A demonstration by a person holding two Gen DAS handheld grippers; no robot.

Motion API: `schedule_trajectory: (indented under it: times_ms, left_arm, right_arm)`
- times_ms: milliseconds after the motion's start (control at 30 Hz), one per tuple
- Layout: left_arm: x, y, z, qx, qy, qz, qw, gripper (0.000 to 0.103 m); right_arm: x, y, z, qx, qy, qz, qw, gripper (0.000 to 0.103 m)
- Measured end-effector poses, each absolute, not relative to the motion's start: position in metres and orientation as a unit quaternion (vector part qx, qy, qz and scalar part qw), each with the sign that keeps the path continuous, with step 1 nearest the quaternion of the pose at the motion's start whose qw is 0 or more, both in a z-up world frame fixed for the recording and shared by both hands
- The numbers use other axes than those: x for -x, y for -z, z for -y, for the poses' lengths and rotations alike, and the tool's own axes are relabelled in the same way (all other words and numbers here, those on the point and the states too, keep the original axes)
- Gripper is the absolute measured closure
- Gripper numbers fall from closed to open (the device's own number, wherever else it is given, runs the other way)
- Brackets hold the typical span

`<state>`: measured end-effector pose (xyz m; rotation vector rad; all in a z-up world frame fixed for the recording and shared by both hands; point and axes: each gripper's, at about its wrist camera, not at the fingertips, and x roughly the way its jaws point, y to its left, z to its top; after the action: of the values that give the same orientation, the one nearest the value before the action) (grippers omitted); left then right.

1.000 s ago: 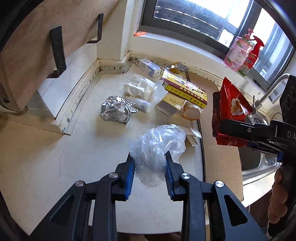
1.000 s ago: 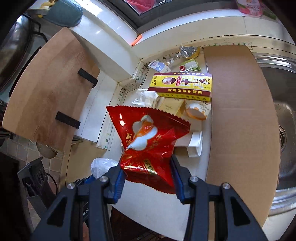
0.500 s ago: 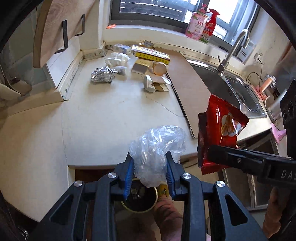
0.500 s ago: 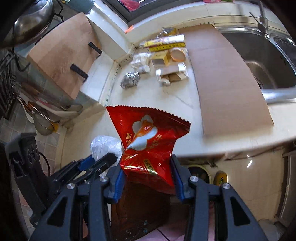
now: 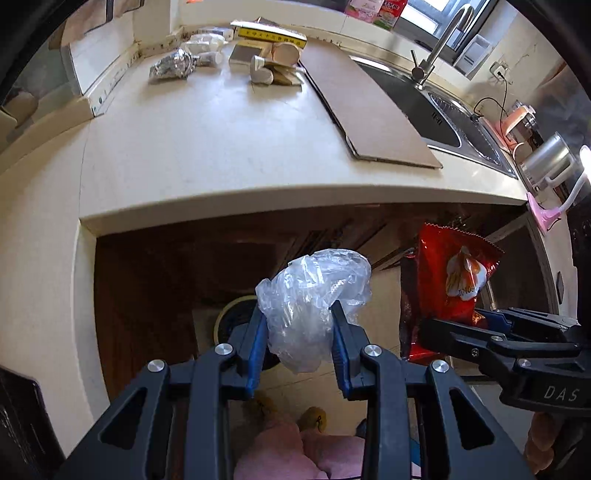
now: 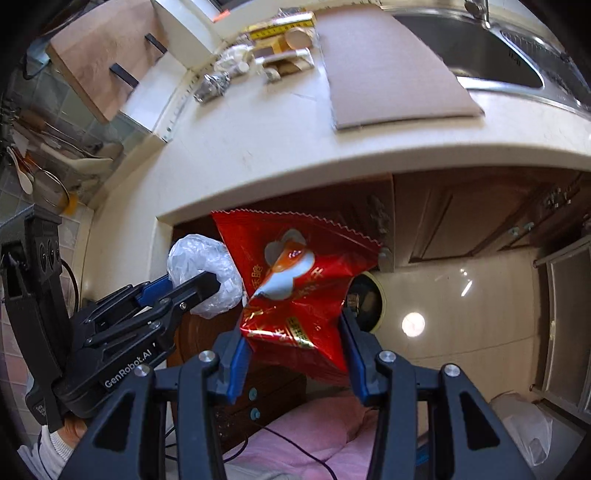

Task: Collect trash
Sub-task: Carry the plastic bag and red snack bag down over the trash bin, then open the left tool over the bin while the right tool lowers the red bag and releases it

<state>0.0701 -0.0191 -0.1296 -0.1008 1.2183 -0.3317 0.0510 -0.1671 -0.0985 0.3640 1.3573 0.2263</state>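
With both tongs off the counter edge and over the floor, left gripper [image 5: 298, 334] is pinching a crumpled clear plastic bag [image 5: 314, 302] between its blue pads; bag bulges above and below the fingers. Right gripper [image 6: 293, 354] is clamped on a red foil snack packet [image 6: 299, 284], held upright by its lower part. Both items in the air, side by side, near each other, below the cream countertop [image 5: 207, 147]. Round dark-mouthed bin with a pale rim [image 5: 236, 317] sits on the floor under the left tong, partly hidden. Up on the counter, far end: crumpled silver foil ball [image 5: 171, 66], yellow flat box [image 5: 271, 35], brown cardboard sheet [image 5: 365, 110] beside the steel sink [image 5: 443, 122].
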Motion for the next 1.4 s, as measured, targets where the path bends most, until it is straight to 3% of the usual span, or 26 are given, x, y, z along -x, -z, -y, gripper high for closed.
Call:
schedule_trajectory:
  times_ms: [233,400,767,867,933,1033,1233,1300,1400]
  left_arm:
    - [-0.050,0.200,0.030,0.066,0.131,-0.603,0.785,0.073]
    - [-0.040,0.264,0.034,0.042,0.085,-0.610,0.787,0.073]
    - [-0.055,0.398,0.020,0.100,0.073,-0.639,0.759,0.071]
    - [-0.061,0.415,0.014,0.105,0.071,-0.644,0.755,0.066]
    - [-0.065,0.421,0.010,0.106,0.064,-0.644,0.755,0.047]
    - [-0.067,0.426,0.000,0.107,0.052,-0.638,0.761,0.031]
    - [-0.070,0.429,-0.009,0.099,0.033,-0.627,0.772,0.026]
    - [-0.069,0.425,-0.007,0.092,0.028,-0.627,0.773,0.025]
    - [-0.066,0.413,-0.010,0.091,0.022,-0.626,0.774,0.025]
  right_arm:
    - [-0.019,0.162,0.196,-0.189,-0.097,-0.653,0.727,0.058]
    - [0.003,0.237,0.208,-0.195,-0.082,-0.682,0.701,0.058]
    - [-0.010,0.378,0.188,-0.194,-0.061,-0.714,0.669,0.058]
    - [-0.026,0.401,0.177,-0.179,-0.063,-0.716,0.672,0.057]
    - [-0.036,0.415,0.169,-0.168,-0.064,-0.718,0.672,0.057]
    - [-0.049,0.431,0.162,-0.157,-0.062,-0.719,0.674,0.054]
    - [-0.065,0.449,0.144,-0.126,-0.069,-0.724,0.675,0.049]
    - [-0.068,0.450,0.141,-0.119,-0.067,-0.722,0.678,0.038]
    - [-0.068,0.445,0.140,-0.132,-0.065,-0.722,0.676,0.037]
